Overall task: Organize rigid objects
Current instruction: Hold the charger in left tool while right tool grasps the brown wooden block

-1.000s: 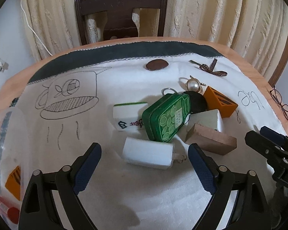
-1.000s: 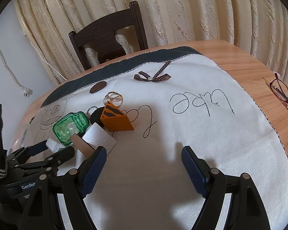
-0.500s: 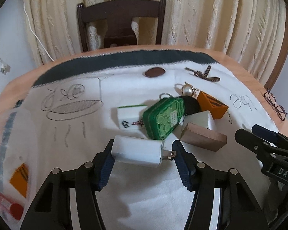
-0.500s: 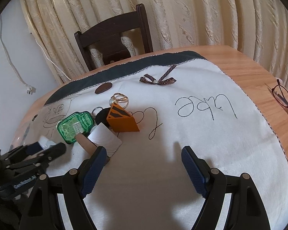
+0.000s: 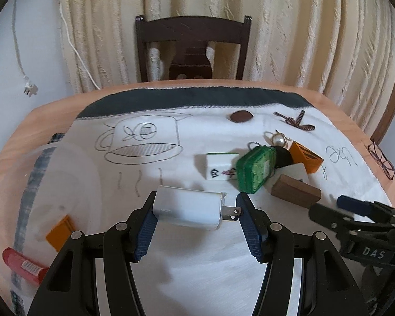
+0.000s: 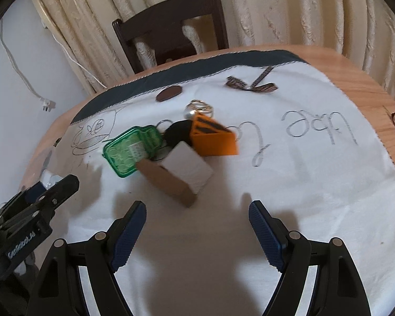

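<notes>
- Left gripper [image 5: 196,214] clamped on the white rectangular plug-in charger [image 5: 189,211]; one pad on the body's left end, the other against the metal prongs; charger appears lifted clear of the white embroidered cloth [image 5: 213,260], near-centre of the left view, though contact with the cloth cannot be ruled out
- Right gripper [image 6: 197,226] with jaws spread wide and nothing between them; hovering over bare cloth just near of the pile
- Done, by my reading: clear plastic container [image 5: 52,184] at near left already holds an orange block [image 5: 60,231] and a red cylindrical tube [image 5: 22,264]
- Left to do: charger not yet in the container; pile at centre-right untouched — white mahjong tile with green back [image 5: 221,167], green translucent lidded case [image 5: 255,169], brown rectangular block [image 5: 295,193], white flat block [image 6: 188,167], orange wedge-shaped block [image 6: 213,138], black round object [image 6: 177,131], pearl ring [image 5: 279,139]; early-to-middle stage, I judge
- Hard to tell: container rim and far wall nearly invisible, cut off at the left edge; black object mostly covered by neighbours; brown oval patch [image 5: 241,116] and ribbon bow [image 5: 295,122] may be part of the cloth
</notes>
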The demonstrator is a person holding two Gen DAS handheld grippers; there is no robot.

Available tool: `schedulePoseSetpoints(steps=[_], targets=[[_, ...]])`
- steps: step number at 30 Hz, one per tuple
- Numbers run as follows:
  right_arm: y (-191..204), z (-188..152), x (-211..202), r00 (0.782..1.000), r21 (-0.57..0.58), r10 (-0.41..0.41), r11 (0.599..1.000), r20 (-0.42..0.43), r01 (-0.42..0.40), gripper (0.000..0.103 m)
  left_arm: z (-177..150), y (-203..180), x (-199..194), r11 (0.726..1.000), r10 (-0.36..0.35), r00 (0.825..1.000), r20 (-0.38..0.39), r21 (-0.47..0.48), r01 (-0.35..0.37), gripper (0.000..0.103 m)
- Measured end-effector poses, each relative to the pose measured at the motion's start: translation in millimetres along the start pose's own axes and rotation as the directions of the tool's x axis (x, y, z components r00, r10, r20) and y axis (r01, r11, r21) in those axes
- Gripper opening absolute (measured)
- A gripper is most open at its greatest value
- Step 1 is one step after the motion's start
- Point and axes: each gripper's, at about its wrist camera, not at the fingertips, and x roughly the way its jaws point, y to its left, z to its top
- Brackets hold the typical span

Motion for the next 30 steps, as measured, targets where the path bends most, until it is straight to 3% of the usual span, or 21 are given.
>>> schedulePoseSetpoints(steps=[20, 24, 28, 30], targets=[[35.2, 23.8, 32.0, 0.992, 0.073, -0.122, 0.990, 0.015, 0.121, 0.083, -6.9, 23.7, -6.4, 0.998, -0.006, 1.000, 0.030, -0.065, 0.008, 0.060], [39.2, 22.4, 33.7, 0.985, 0.036, -0.168, 0.985, 0.030, 0.167, 0.073, -7.1, 24.1, -6.1, 0.998, -0.008, 1.000, 0.029, -0.067, 0.009, 0.060], [39.0, 20.7, 30.5, 0.989, 0.008, -0.142, 0.990, 0.032, 0.142, 0.061, -8.4, 24.0, -4.5, 0.998, -0.007, 1.000, 0.024, -0.069, 0.008, 0.060], [38.3, 18.5, 28.0, 0.992, -0.004, -0.125, 0.992, 0.031, 0.125, 0.061, -8.9, 24.2, -4.2, 0.998, -0.006, 1.000, 0.023, -0.070, 0.007, 0.060]])
